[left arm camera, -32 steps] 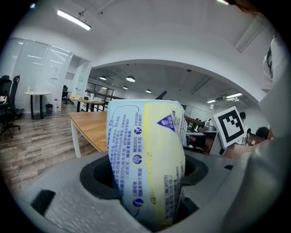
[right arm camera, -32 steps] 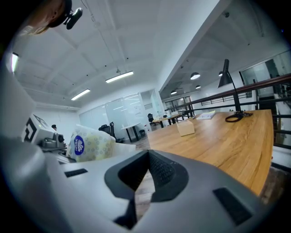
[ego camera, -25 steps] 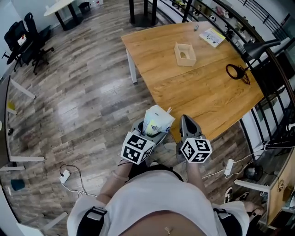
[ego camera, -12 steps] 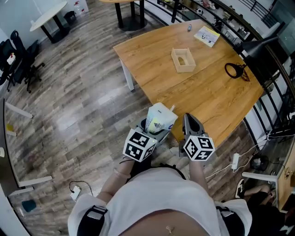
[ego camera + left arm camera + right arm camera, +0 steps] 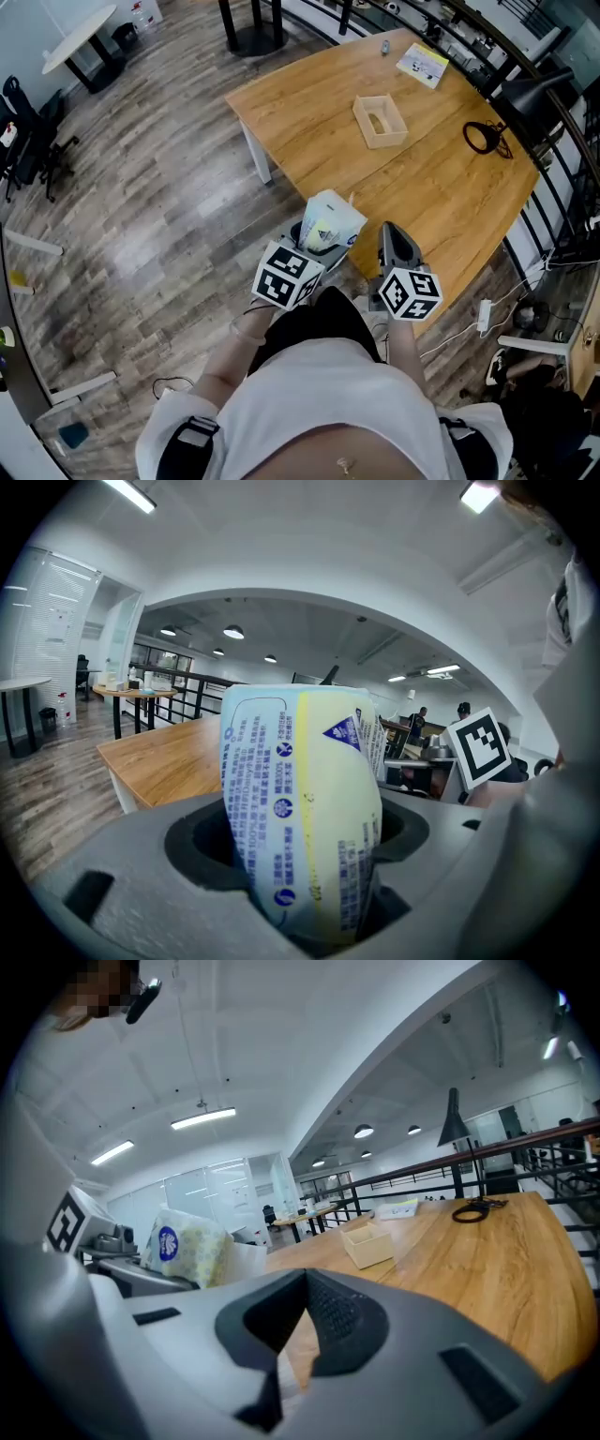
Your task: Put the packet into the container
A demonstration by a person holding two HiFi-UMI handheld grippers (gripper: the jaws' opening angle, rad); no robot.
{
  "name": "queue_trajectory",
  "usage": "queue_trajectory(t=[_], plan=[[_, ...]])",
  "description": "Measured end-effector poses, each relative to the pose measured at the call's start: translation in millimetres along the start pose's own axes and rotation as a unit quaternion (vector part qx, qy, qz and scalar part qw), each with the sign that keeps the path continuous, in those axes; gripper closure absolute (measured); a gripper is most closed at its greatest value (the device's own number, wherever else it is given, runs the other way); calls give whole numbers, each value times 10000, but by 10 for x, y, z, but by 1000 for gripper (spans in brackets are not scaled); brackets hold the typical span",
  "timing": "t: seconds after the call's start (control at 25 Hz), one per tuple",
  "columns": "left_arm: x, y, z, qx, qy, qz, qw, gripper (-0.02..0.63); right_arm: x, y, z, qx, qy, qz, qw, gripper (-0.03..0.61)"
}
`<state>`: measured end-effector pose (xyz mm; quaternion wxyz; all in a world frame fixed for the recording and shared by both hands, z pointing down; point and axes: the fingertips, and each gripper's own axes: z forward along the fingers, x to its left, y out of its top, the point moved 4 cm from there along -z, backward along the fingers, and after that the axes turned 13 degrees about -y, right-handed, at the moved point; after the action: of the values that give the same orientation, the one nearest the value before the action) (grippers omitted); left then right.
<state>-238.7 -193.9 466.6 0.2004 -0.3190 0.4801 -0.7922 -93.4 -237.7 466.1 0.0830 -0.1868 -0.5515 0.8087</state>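
A white and yellow packet with blue print stands up between the jaws of my left gripper, which is shut on it. The packet fills the middle of the left gripper view. My right gripper is shut with nothing in it and hangs beside the left one, over the near corner of the wooden table. A small open wooden container sits on the table well ahead of both grippers. The same container lies ahead in the right gripper view, where the packet is at the left.
A black cable loop lies at the table's right side and a leaflet at its far corner. A black railing runs along the right. Office chairs stand far left on the wood floor.
The view has shifted so the table and container sit slightly nearer; both grippers and the held packet keep the same pose in front of the person.
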Motion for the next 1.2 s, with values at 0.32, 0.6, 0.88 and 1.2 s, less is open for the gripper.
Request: queue_trajectory(t=[0.32, 0.6, 0.88, 1.2], plan=[[452, 367, 292, -85, -80, -342, 9993, 267, -59, 67, 227, 81, -209, 22, 9997, 568], [904, 694, 784, -10, -143, -786, 9968, 267, -290, 211, 544, 90, -502, 238, 9984, 568], [1332, 1121, 1428, -40, -306, -1554, 9874, 267, -555, 292, 943, 237, -680, 544, 9959, 568], [1850, 1578, 2136, -6, 151, -2147, 9766, 265, -814, 318, 1308, 332, -827, 834, 9925, 568]])
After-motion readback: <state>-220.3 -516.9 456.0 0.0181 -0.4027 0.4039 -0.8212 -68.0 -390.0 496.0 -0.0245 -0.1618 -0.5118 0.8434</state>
